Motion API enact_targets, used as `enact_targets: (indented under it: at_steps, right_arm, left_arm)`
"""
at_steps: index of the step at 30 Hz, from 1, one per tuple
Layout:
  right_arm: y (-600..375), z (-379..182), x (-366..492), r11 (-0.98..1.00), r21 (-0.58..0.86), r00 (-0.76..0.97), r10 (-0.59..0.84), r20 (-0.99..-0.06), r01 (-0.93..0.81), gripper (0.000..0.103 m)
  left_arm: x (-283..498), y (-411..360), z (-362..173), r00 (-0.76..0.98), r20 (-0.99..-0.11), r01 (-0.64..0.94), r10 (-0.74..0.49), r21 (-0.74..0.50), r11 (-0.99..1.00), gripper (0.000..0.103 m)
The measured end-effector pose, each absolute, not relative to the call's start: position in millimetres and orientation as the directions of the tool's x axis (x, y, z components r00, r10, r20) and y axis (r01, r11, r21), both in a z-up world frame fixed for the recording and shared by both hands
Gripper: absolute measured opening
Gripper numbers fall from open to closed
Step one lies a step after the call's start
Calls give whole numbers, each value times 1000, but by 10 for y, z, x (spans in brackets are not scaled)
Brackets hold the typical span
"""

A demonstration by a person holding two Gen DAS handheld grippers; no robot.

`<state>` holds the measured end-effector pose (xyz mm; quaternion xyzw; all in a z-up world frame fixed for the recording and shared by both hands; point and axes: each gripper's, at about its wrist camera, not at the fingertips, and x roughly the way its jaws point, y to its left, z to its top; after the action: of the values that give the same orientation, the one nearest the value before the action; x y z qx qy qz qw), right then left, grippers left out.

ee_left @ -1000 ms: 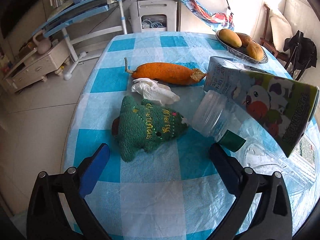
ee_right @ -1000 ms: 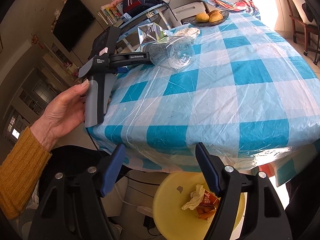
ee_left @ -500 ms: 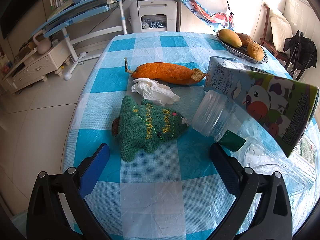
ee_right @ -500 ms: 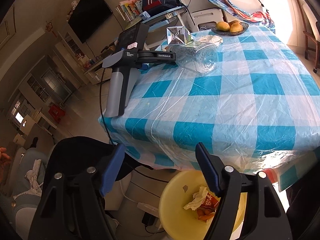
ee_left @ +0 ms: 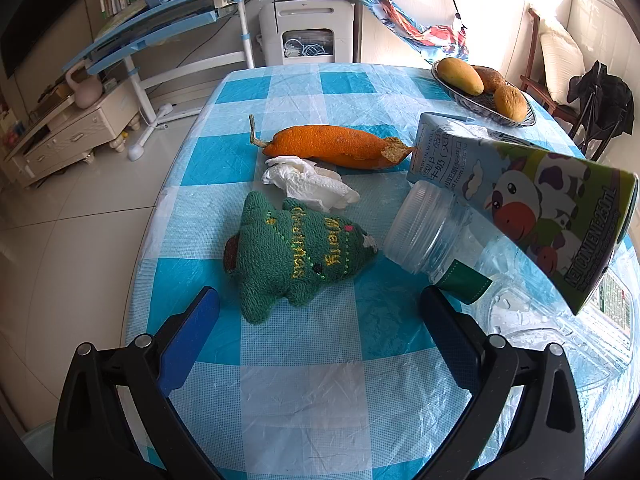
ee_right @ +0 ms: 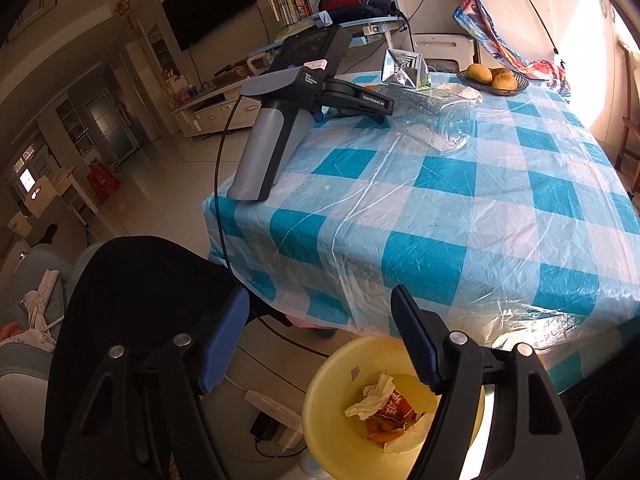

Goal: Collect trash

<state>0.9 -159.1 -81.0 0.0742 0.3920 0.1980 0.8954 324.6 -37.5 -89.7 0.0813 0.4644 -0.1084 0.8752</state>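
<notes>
Left wrist view: left gripper point(ee_left: 316, 312) rests low over the counter point(ee_left: 304, 392), jaws wide apart and holding nothing. Just beyond the fingertips, roughly centred between them, lies a green knitted tree point(ee_left: 296, 252); a crumpled tissue point(ee_left: 308, 184) lies touching its far edge, and an orange peel point(ee_left: 340, 147) lies just behind the tissue. To the right, a clear bottle point(ee_left: 432, 240) lies on its side with its mouth near the tree, and a milk carton point(ee_left: 532, 208) leans across it. A fruit bowl point(ee_left: 516, 118) stands at the far right edge. Judged as trash still to collect: tissue, peel, bottle and carton; the tree and fruit probably stay. Right wrist view: right gripper point(ee_right: 320, 336) hangs off the near edge of the counter point(ee_right: 460, 216), above a yellow bin point(ee_right: 332, 408) on the floor; its jaws are well open and empty. The bin already holds crumpled paper point(ee_right: 370, 400) and an orange wrapper point(ee_right: 394, 406), so part of the task appears done. The left device point(ee_right: 296, 92) sits on the far left corner of the counter with no hand visible on its handle. The bottle point(ee_right: 436, 120) and carton point(ee_right: 404, 68) lie well apart from the right gripper, across the counter near that device. Estimated progress: early to middle, with most counter trash remaining.
</notes>
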Motion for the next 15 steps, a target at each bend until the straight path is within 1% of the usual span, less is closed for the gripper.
enact_targets:
  at_steps: [15]
  right_arm:
    - [-1612, -758, -55, 909, 294, 632, 416, -654, -294, 71]
  left_arm:
    - [3252, -386, -895, 545, -830, 265, -114, 41, 963, 97]
